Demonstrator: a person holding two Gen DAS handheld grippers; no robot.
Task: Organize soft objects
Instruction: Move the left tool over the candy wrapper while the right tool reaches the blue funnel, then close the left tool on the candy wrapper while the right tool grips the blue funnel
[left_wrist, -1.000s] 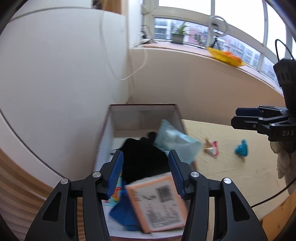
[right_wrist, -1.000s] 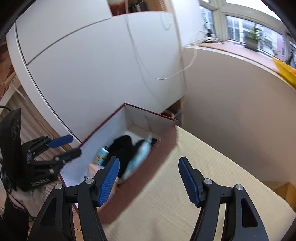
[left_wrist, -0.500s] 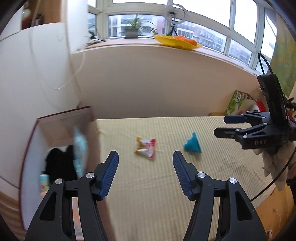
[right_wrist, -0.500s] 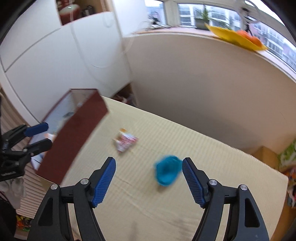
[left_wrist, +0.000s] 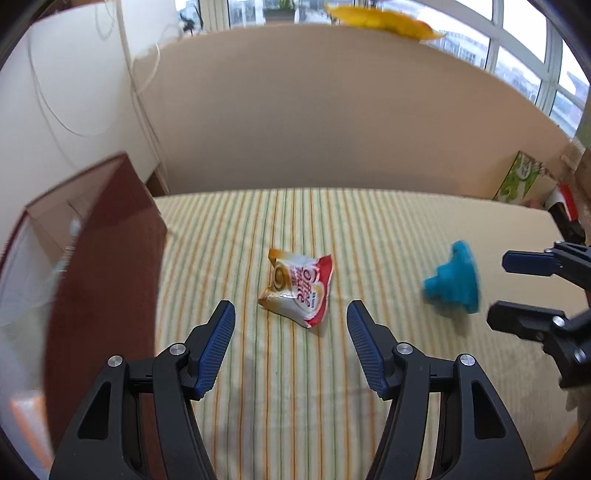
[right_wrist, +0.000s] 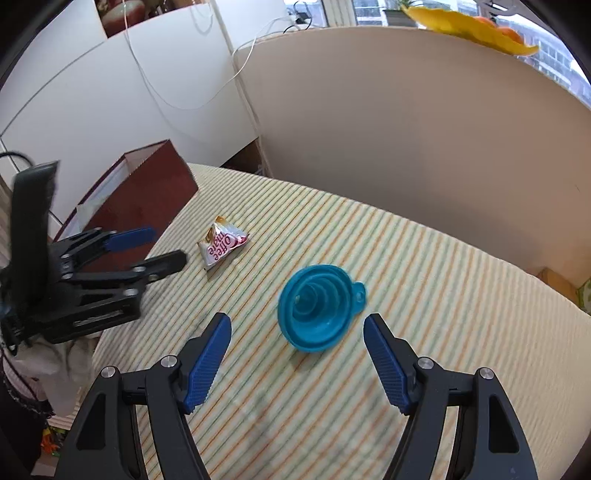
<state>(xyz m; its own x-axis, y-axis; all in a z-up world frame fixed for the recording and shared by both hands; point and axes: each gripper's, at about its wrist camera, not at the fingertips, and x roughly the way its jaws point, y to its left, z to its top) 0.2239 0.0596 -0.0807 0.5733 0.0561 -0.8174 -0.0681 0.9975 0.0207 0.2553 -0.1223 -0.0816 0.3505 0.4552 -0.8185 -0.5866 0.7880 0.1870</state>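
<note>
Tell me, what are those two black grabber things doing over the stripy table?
A person is tidying soft things into the dark red box. Both grabbers have open, empty jaws. The left gripper is lined up with the crinkly snack packet, and the right gripper with the blue squishy funnel. Both things lie on the striped tablecloth, and neither is touched yet.

Soft daylight enters through the windows (left_wrist: 517, 55) above the curved wall. Fisheye bending and dark corners frame both views; motion blur smears the brown box (left_wrist: 103, 277) at left.
</note>
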